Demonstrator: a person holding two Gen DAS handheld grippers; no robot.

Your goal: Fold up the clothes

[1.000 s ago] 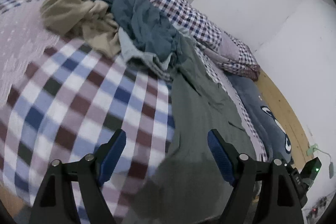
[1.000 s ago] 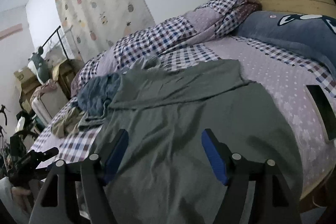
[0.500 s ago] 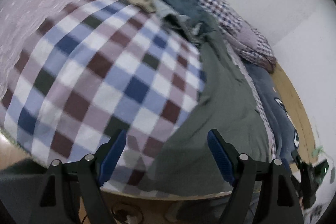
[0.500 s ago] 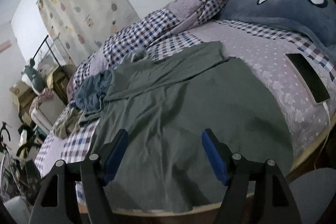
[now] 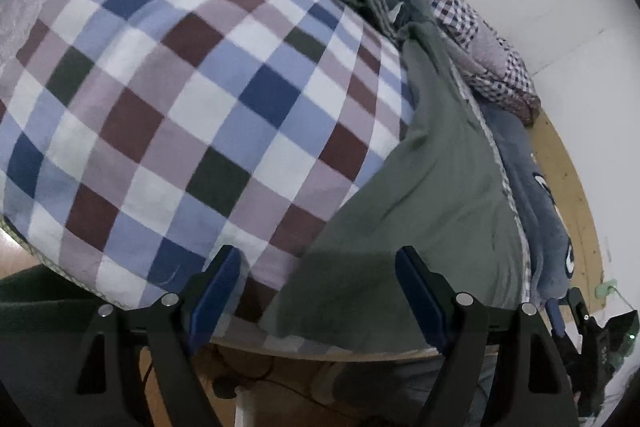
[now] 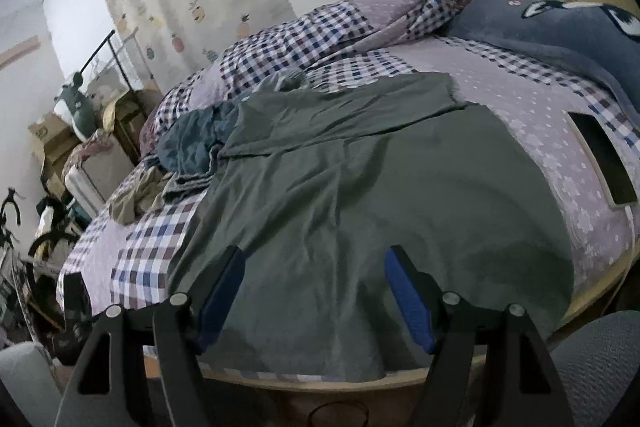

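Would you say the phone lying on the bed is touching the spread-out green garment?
Apart. The right wrist view shows the phone at the bed's right side, with a strip of lilac sheet between it and the green garment.

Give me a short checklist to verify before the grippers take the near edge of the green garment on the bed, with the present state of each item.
1. Left gripper open and holding nothing: ok.
2. Right gripper open and holding nothing: ok.
3. Green garment spread out on the bed: ok, though wrinkled, with its far part folded over.
4. Near hem reachable: ok, it lies along the wooden bed edge in front of both grippers.
5. Garment free of other clothes: cannot tell; the blue garment and the beige garment are bunched against its far left corner.
6. Phone clear of the garment: ok, it lies apart on the sheet.
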